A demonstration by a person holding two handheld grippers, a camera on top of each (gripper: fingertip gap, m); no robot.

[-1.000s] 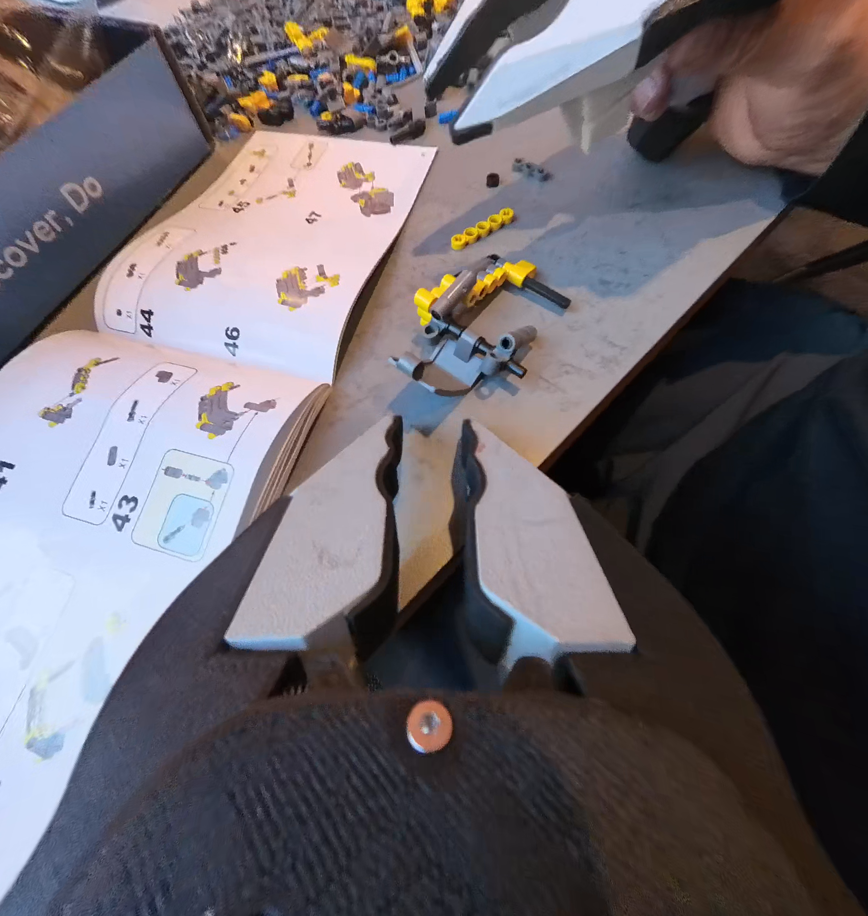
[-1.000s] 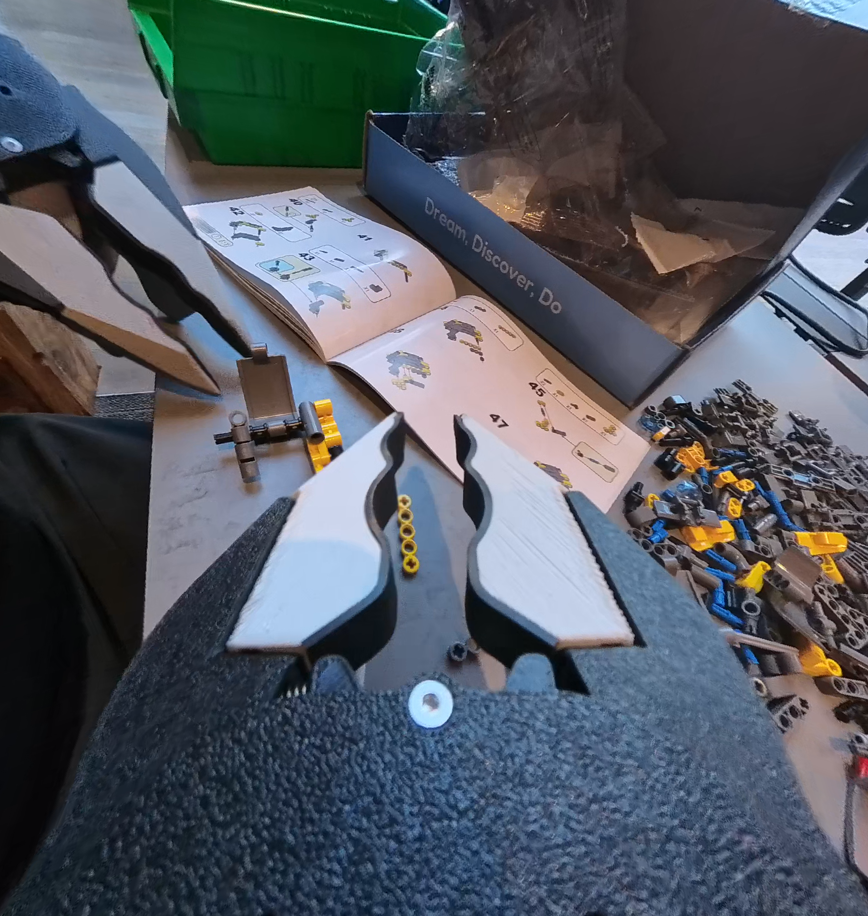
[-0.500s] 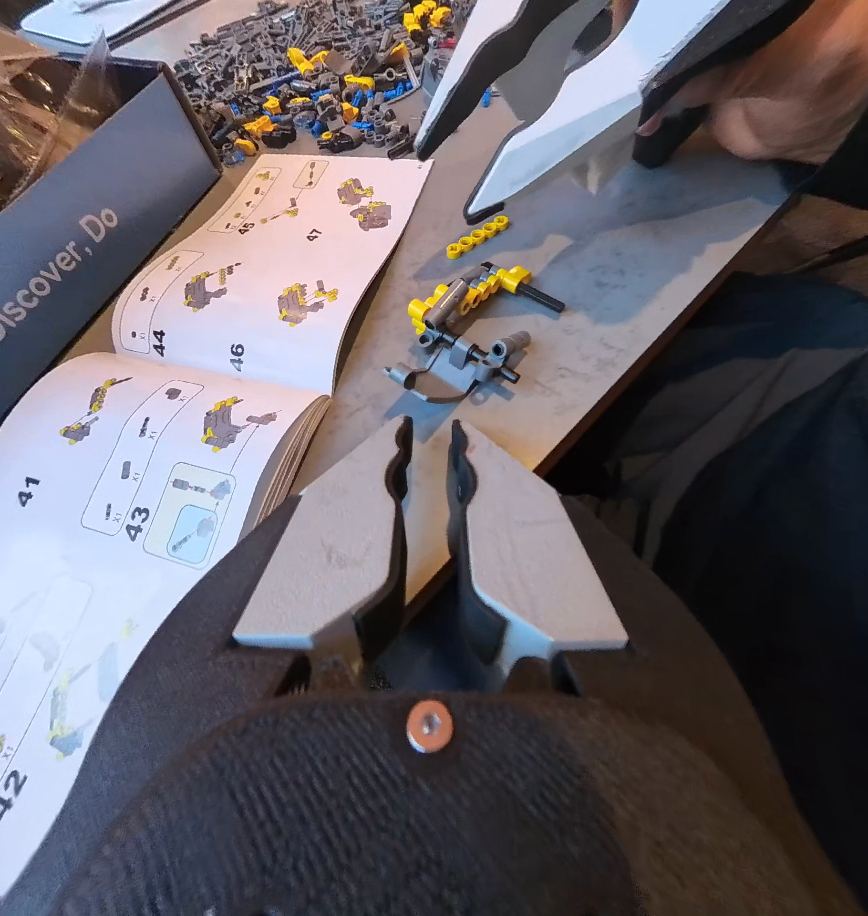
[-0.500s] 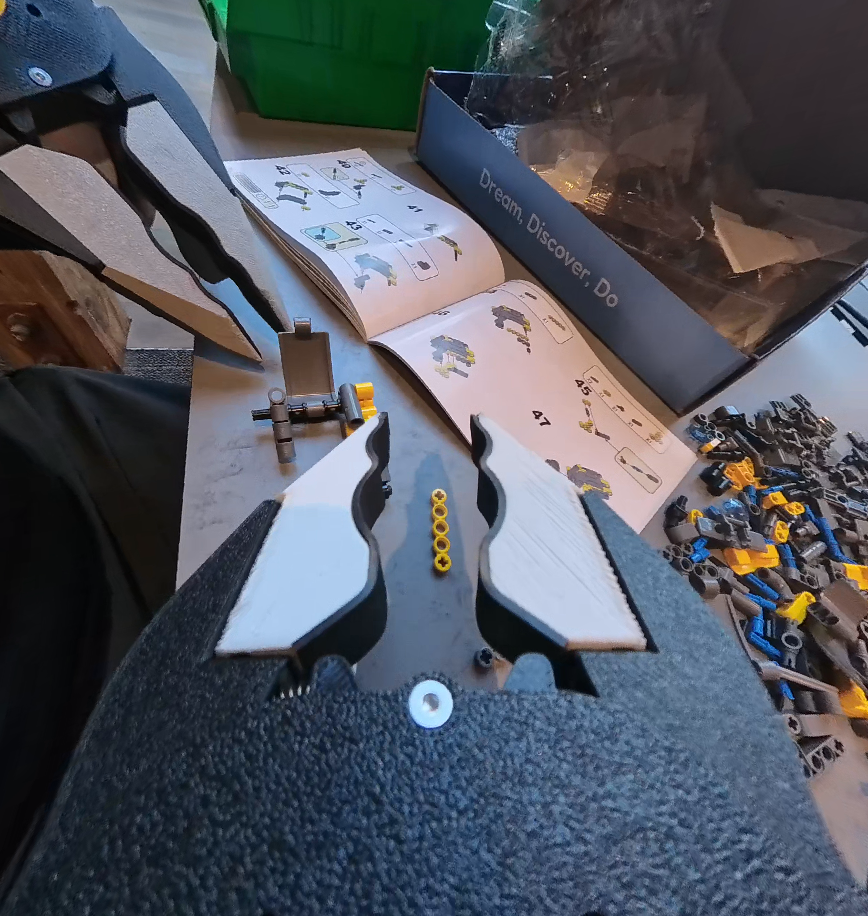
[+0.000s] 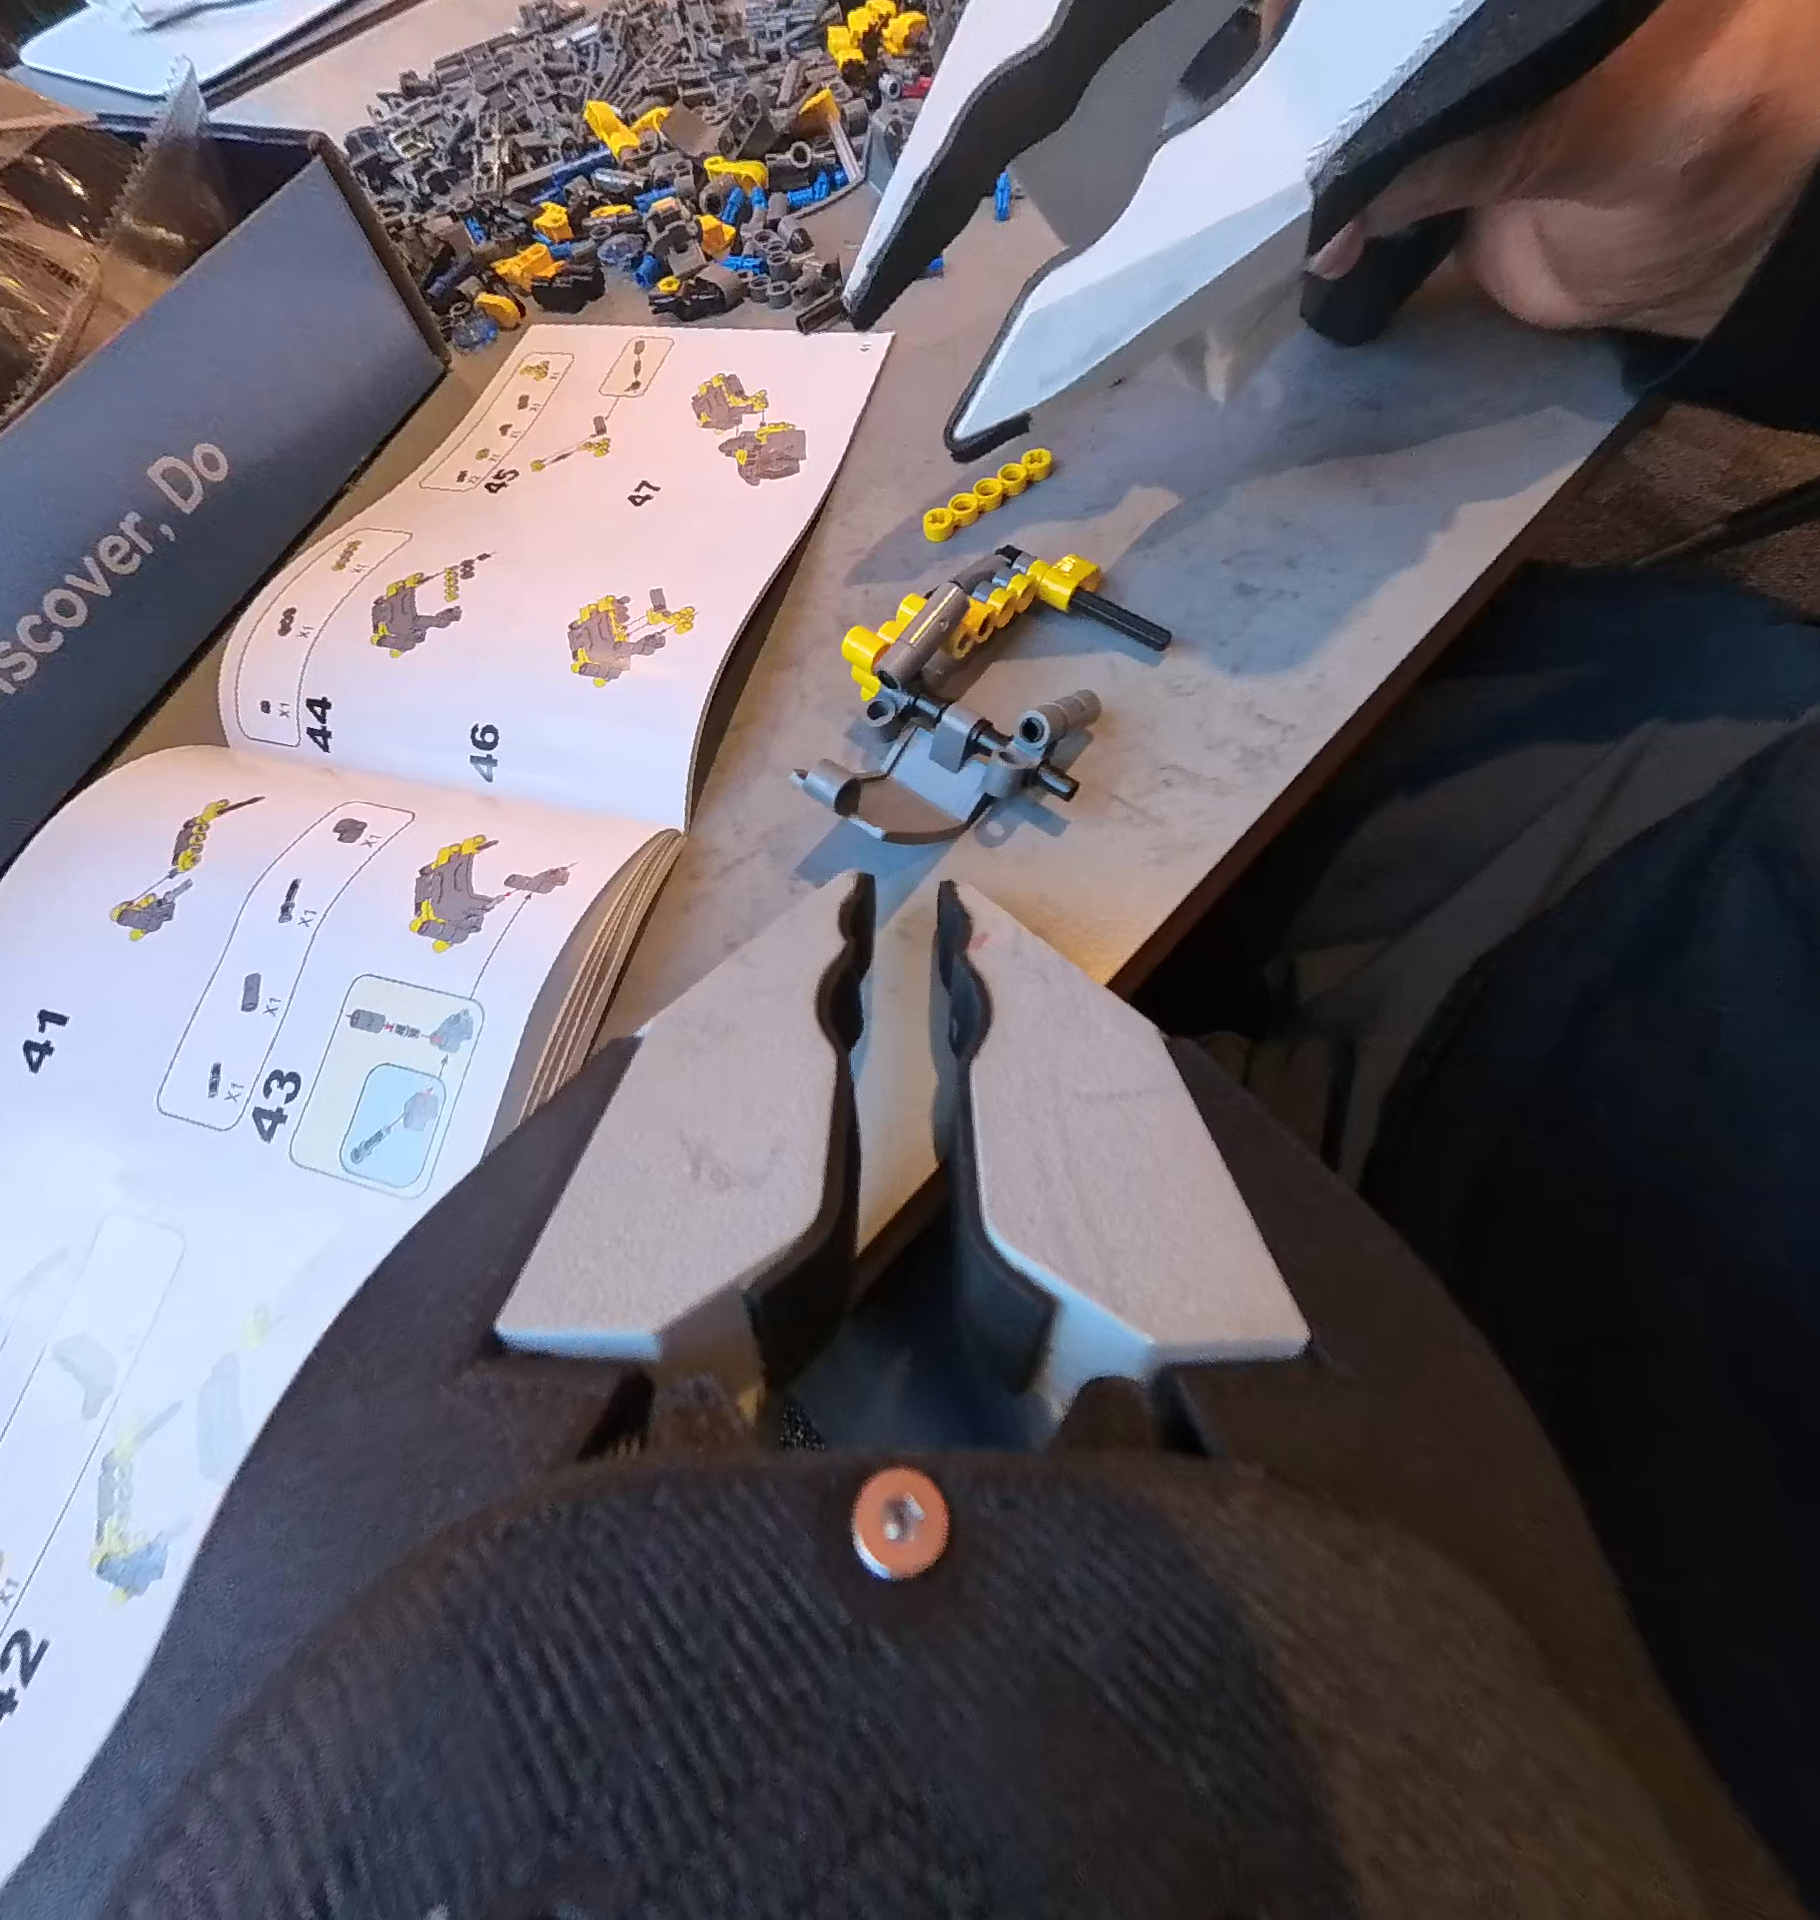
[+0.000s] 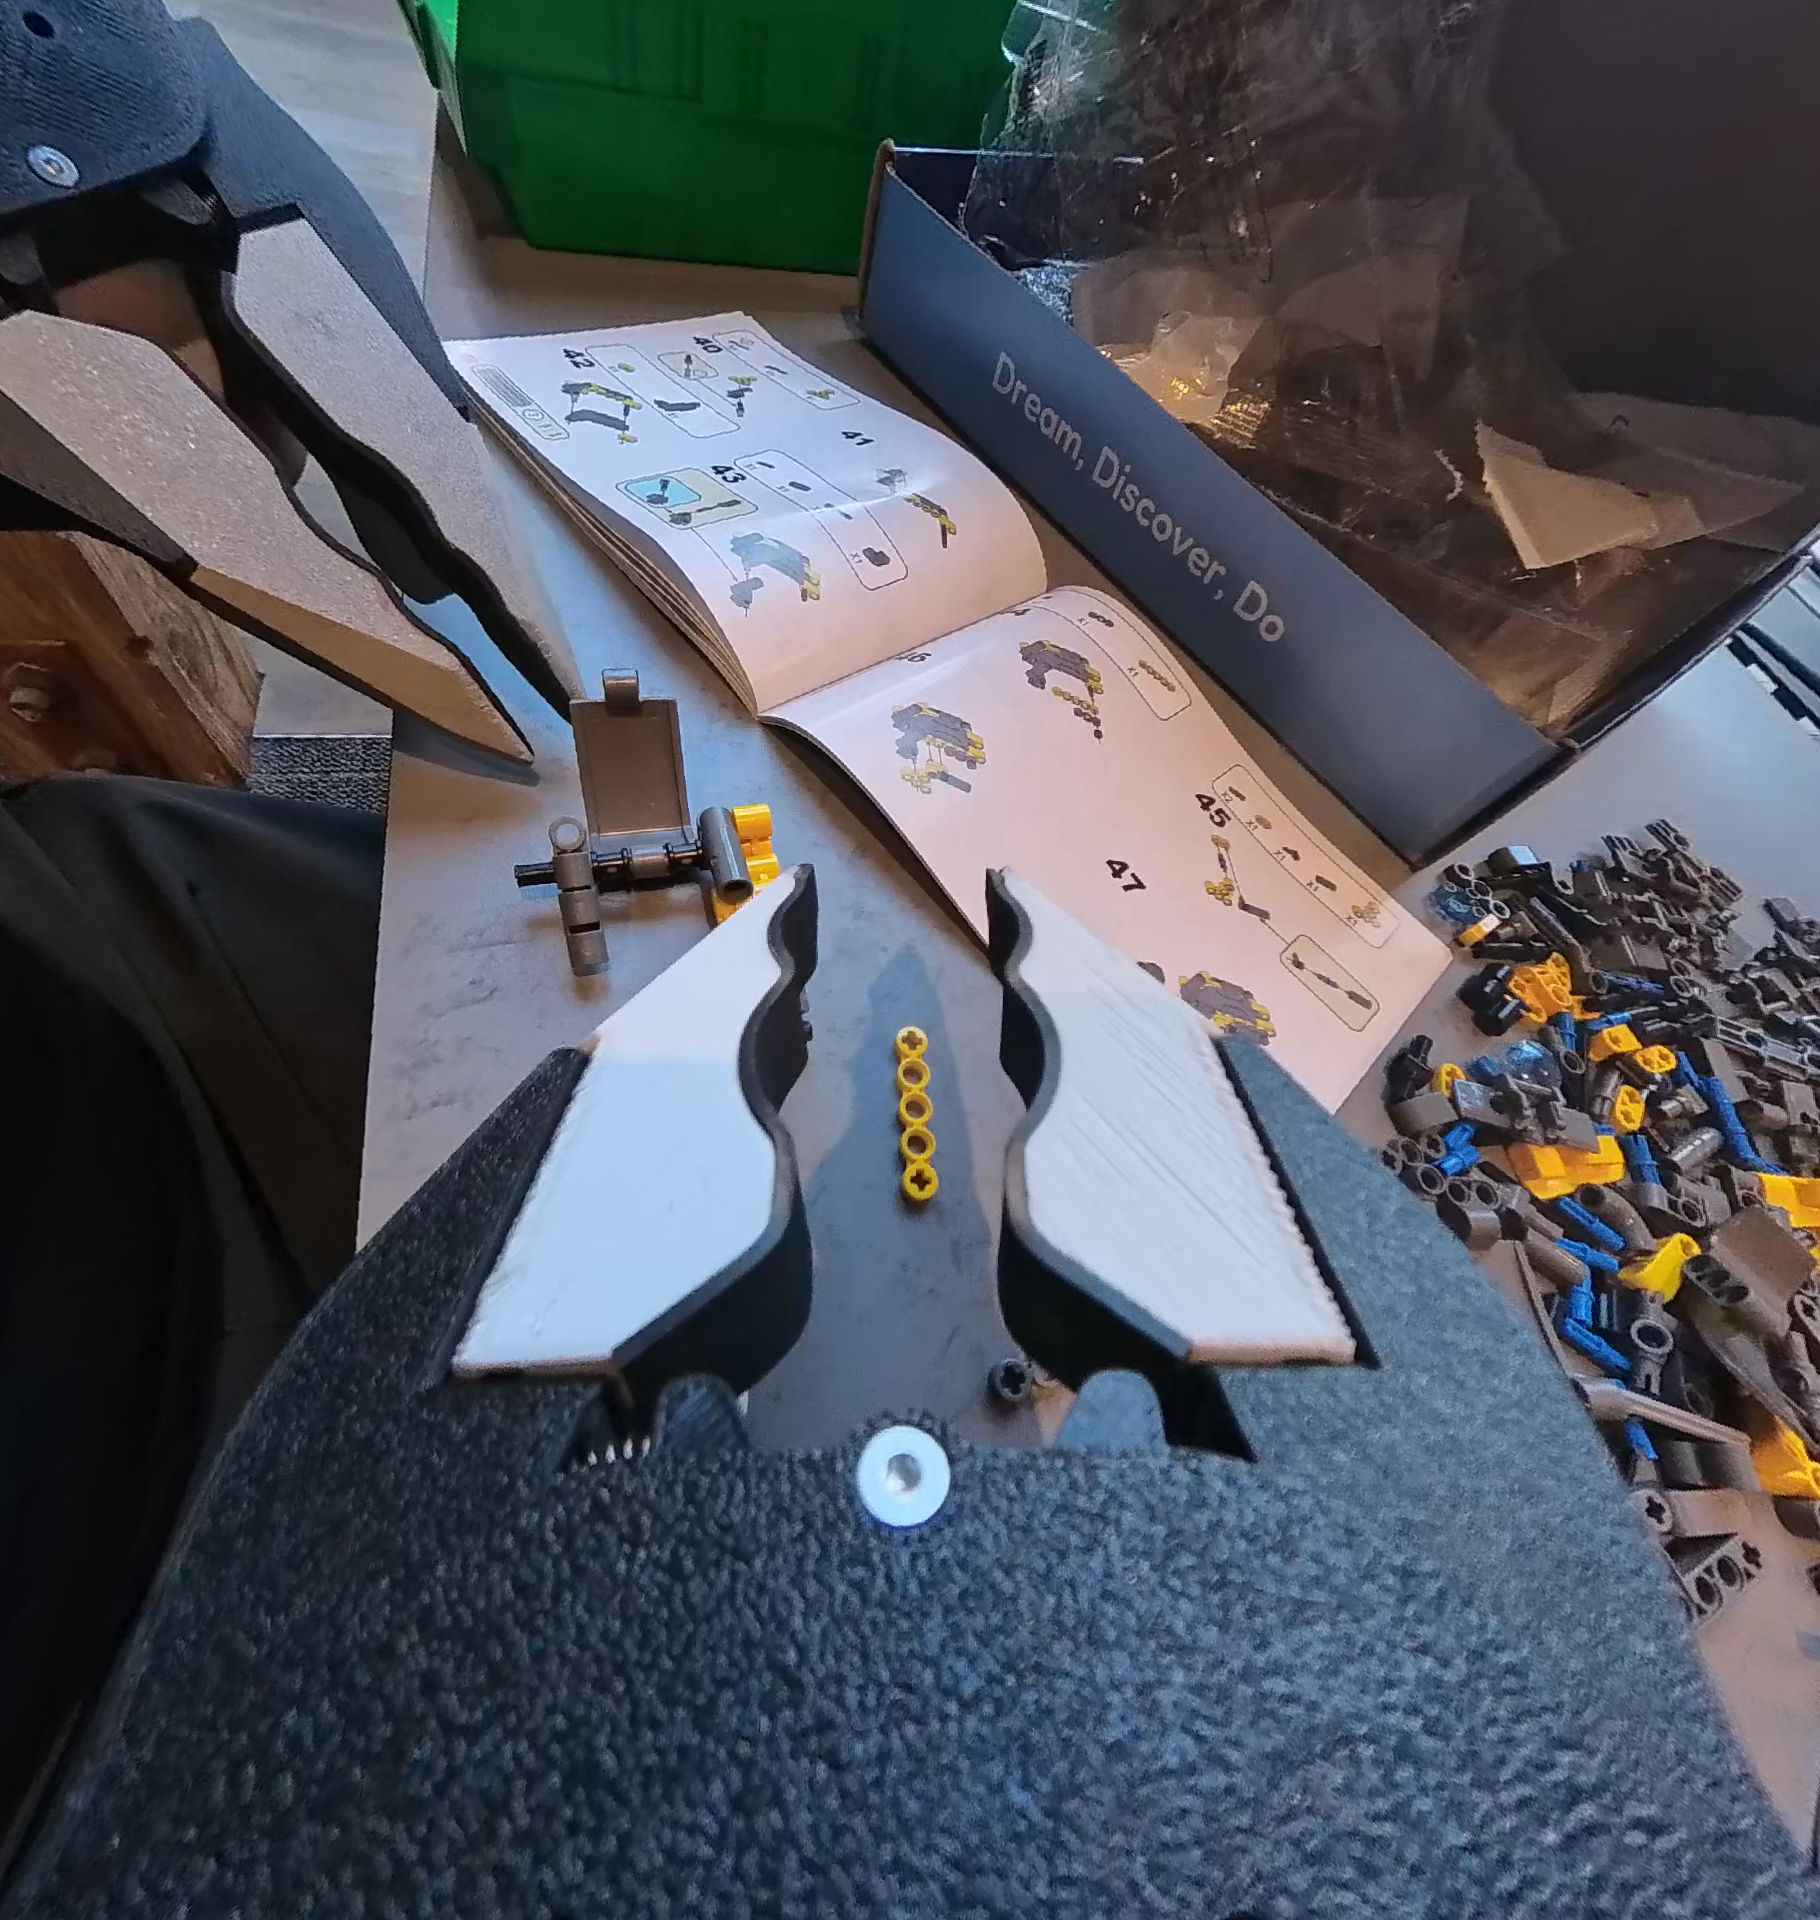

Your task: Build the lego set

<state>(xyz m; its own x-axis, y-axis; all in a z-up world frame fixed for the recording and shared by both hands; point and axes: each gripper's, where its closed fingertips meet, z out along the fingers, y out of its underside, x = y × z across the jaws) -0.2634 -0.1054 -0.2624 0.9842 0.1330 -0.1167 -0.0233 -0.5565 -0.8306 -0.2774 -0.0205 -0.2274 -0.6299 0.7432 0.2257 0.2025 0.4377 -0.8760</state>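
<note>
Grey table (image 6: 449, 997), right gripper (image 6: 901, 914) fingers straddling yellow beam (image 6: 914, 1114)

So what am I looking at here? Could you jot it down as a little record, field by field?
Setting: grey table with building-toy parts
Right tool: open, empty, straddling a yellow five-hole beam lying flat on the table
Left tool: slightly open, empty, pointing at a grey-and-yellow partial assembly
Instruction booklet: open, beside the assembly
Loose parts pile: grey, blue, yellow pieces
Dark box: behind the booklet, holds clear plastic bags
Green bin: far edge
</note>
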